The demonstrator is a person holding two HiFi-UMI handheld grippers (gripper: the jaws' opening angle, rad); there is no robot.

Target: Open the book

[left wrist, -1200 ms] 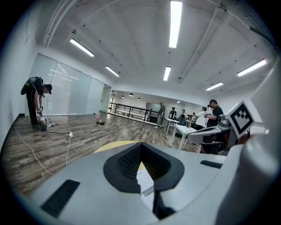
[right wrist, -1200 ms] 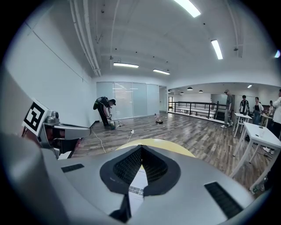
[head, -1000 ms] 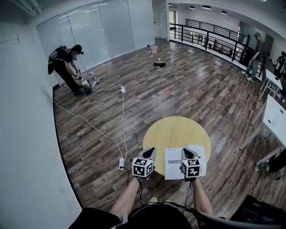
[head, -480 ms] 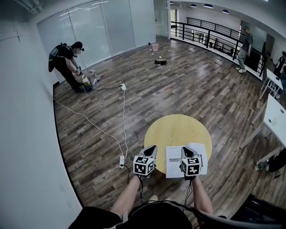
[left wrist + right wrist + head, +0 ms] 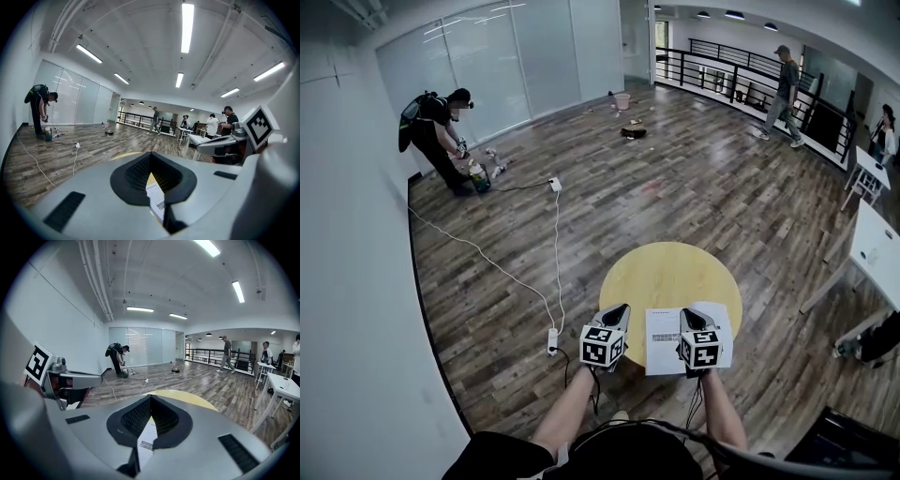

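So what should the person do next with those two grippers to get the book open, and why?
Probably open the right gripper and lower it to the edge of the book. It and the left gripper both look shut and empty at the near rim of the table, so nothing grips the flat-lying book yet.

Bright ceiling strip lights; strong fisheye edge distortion.

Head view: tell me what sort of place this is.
Probably a big open office or lab hall: a wide wood-plank floor, a glass partition wall on the far side, a black railing along the back edge, and white desks at the right.
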